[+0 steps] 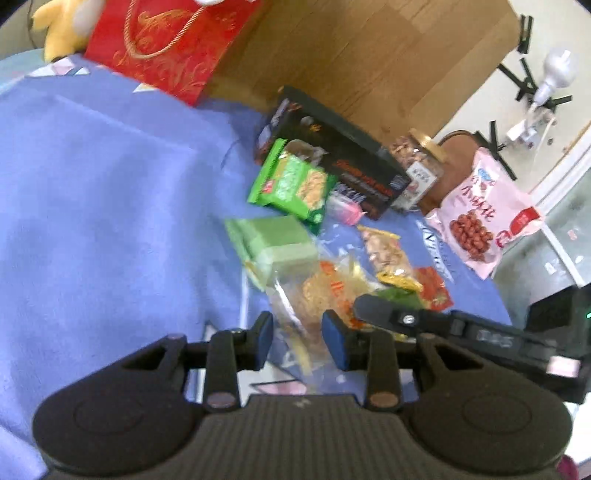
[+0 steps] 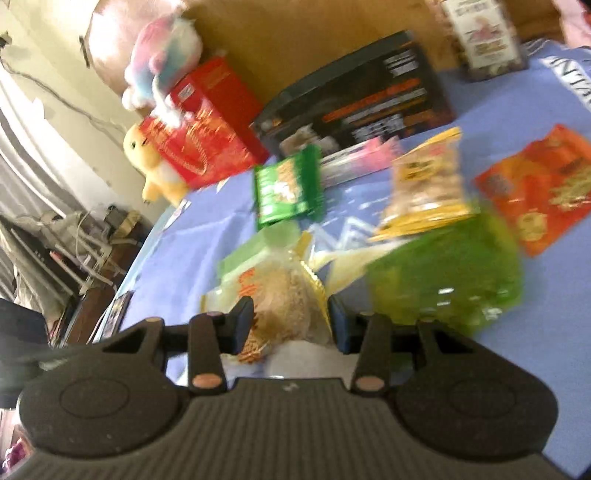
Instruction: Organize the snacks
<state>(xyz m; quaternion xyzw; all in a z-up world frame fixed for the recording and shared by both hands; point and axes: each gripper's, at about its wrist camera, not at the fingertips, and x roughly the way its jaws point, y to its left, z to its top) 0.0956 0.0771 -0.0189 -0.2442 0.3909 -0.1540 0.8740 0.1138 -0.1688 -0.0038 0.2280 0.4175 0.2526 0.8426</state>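
1. The left gripper has its jaws apart above a clear bag of golden cake; the pads do not press on the bag, so it grasps nothing.
2. The right gripper also stands parted, with the same clear bag lying between and under its fingers; whether the pads touch it cannot be told through the blur.
3. Just beyond lie a pale green packet and a bright green packet on the blue cloth.
4. Further out, a black box, a jar of nuts and a pink bag sit near a cardboard box.
5. A red gift bag stands at the far left, beside a yellow plush toy.
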